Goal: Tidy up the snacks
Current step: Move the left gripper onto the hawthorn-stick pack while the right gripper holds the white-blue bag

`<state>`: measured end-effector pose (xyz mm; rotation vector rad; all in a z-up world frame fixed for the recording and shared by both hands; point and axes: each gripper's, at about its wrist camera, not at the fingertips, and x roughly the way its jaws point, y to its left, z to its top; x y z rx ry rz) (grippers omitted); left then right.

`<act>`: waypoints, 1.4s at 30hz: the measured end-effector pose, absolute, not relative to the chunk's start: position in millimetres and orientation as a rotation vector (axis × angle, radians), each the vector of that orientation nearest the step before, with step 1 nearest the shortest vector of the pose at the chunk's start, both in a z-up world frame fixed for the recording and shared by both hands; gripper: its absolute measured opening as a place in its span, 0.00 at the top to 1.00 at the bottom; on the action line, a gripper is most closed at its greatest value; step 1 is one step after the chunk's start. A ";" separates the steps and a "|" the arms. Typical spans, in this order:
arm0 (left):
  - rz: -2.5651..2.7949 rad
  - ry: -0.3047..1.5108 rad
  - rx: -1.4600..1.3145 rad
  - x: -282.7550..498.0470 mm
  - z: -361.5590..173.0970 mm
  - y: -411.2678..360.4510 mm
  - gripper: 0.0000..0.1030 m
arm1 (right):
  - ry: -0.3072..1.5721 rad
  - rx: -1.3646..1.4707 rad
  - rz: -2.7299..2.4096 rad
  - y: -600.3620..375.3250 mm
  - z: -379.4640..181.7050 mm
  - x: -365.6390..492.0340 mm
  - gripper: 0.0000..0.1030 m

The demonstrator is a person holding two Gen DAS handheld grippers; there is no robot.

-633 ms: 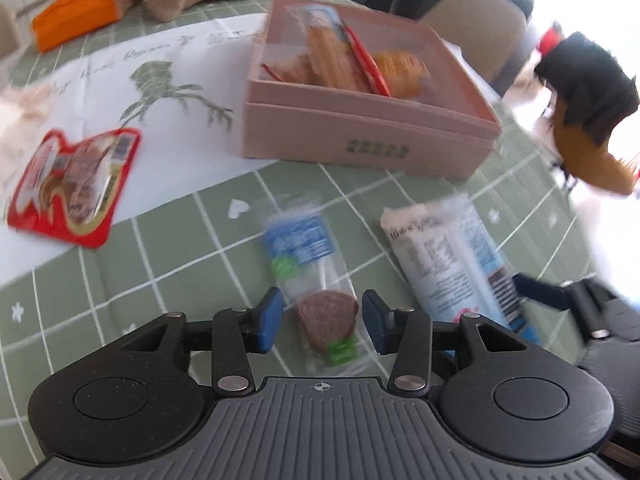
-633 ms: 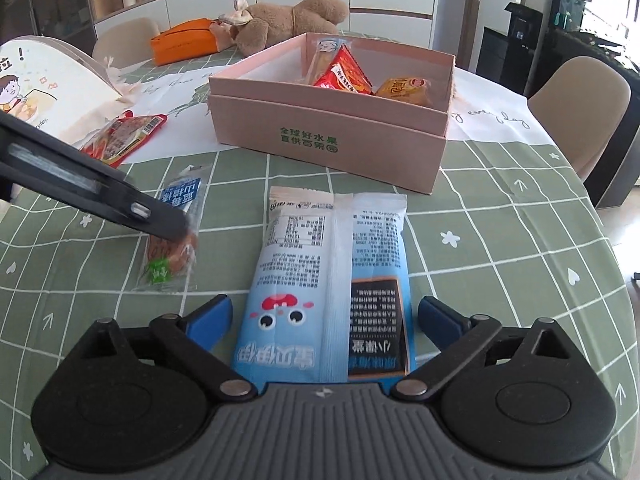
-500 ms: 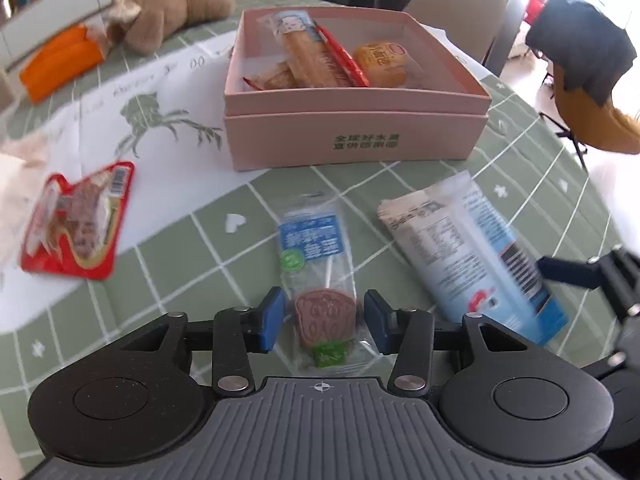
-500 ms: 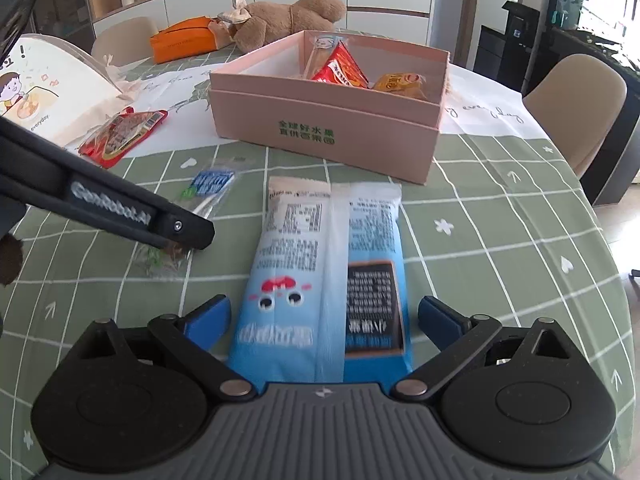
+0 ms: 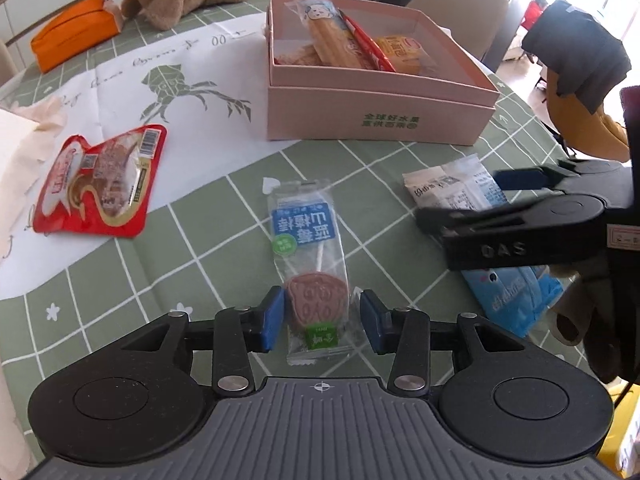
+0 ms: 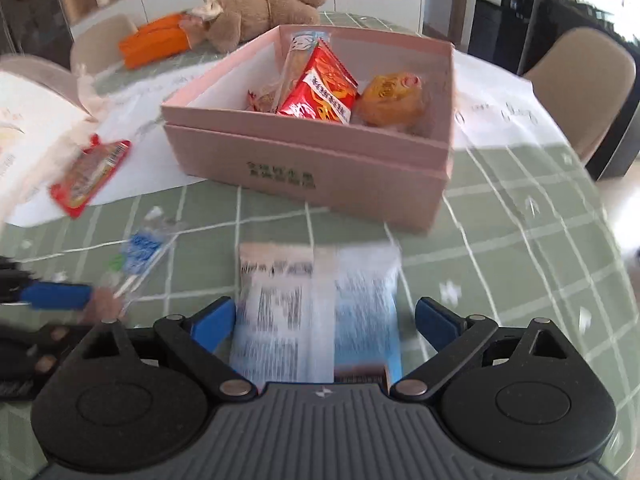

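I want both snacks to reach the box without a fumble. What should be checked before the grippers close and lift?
1. Lollipop packet centred between the left gripper pads: ok.
2. Left pads pressing on the packet: not ok, small gaps show on both sides.
3. Blue snack bag between the right gripper pads: ok; its jaws are closing, not yet touching.
4. Free room in the pink box: ok, bare floor on its left part.
5. The two grippers clear of each other: ok, apart.
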<state>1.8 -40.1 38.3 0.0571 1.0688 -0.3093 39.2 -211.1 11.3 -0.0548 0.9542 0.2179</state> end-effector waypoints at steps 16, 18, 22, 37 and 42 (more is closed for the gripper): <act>-0.396 1.086 0.091 26.6 29.9 -45.3 0.37 | 0.947 -0.042 0.177 -213.4 13.7 -15.6 0.11; -0.399 1.084 0.113 26.1 29.6 -47.9 0.36 | 0.957 -0.025 0.143 -212.6 13.6 -20.0 0.08; -0.385 1.053 0.139 19.3 27.4 -51.2 0.35 | 0.931 -0.018 0.136 -212.8 10.9 -31.8 0.05; -0.322 1.026 0.062 2.5 28.7 -30.0 0.61 | 0.894 -0.044 0.199 -218.3 8.4 -47.3 0.03; -0.311 1.036 0.080 2.1 29.2 -35.8 0.59 | 0.908 -0.044 0.182 -213.2 10.6 -43.1 0.12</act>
